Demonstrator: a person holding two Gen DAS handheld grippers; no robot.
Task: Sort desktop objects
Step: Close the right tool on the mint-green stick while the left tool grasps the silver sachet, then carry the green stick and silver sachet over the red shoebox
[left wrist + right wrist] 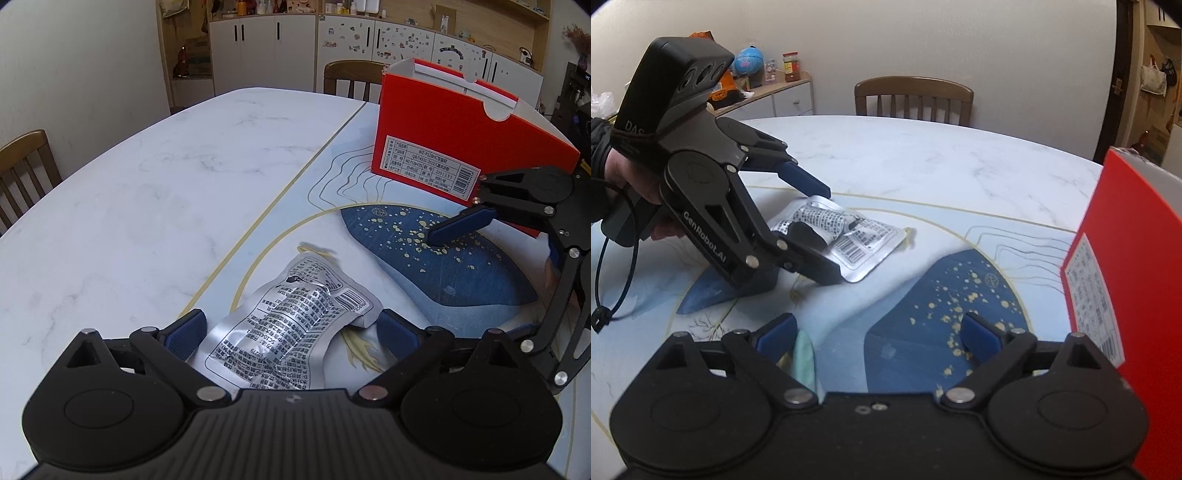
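Observation:
A silver foil packet (295, 317) with black print lies on the blue printed mat (461, 280). My left gripper (291, 332) stands open at full width, one blue pad at each side of the packet. The right wrist view shows the left gripper (823, 232) tilted down over the packet (864, 240), a hand behind it. My right gripper (879, 332) is open above the mat with nothing between its fingers; one of its pads (461, 225) shows at the right in the left wrist view. An open orange-red shoe box (443, 125) stands behind it, also seen as the box (1126, 240) at the right.
The mat lies on a white marble table (166, 192). Wooden chairs (912, 96) stand at the far edges. A pale green strip (805, 362) shows under my right gripper's left finger. A cord (613, 288) hangs from the left gripper's handle.

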